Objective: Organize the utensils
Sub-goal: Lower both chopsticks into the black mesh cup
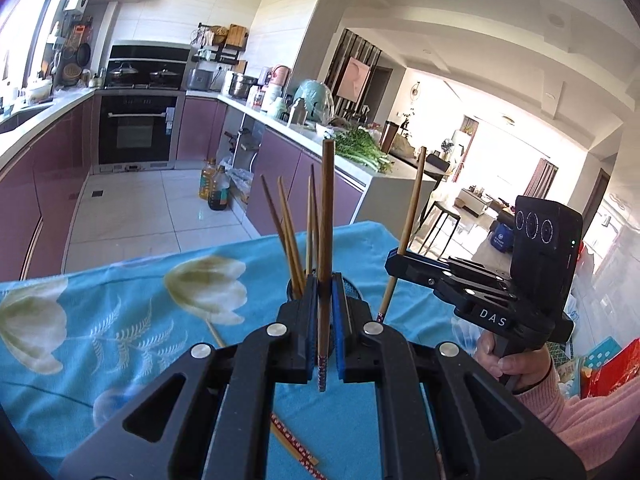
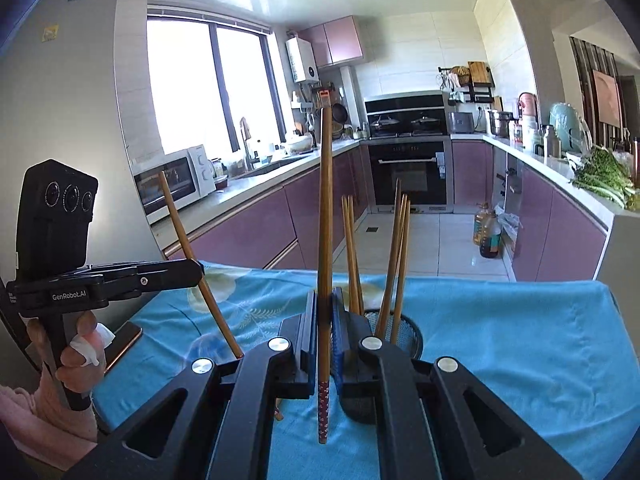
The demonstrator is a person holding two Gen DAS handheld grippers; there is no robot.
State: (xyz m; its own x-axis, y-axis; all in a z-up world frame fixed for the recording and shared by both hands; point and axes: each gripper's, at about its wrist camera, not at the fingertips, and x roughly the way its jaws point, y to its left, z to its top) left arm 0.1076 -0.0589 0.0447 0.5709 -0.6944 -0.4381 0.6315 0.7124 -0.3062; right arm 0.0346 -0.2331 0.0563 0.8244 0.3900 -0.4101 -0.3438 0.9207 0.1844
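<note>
My left gripper [image 1: 325, 304] is shut on a brown chopstick [image 1: 327, 216], held upright just in front of a black mesh holder [image 1: 354, 292] with several chopsticks [image 1: 290, 236] standing in it. My right gripper [image 2: 324, 316] is shut on another brown chopstick [image 2: 325, 208], held upright beside the same holder [image 2: 412, 334], which stands to its right with several chopsticks [image 2: 394, 264]. The right gripper also shows in the left wrist view [image 1: 394, 258], and the left gripper in the right wrist view [image 2: 198, 270], each gripping its tilted chopstick.
The blue flowered tablecloth [image 1: 120, 320] covers the table. Loose chopsticks [image 1: 294, 442] lie on it under my left gripper. Purple kitchen cabinets [image 2: 248, 232], an oven [image 2: 410, 172] and oil bottles [image 1: 214, 188] on the floor lie beyond the table's far edge.
</note>
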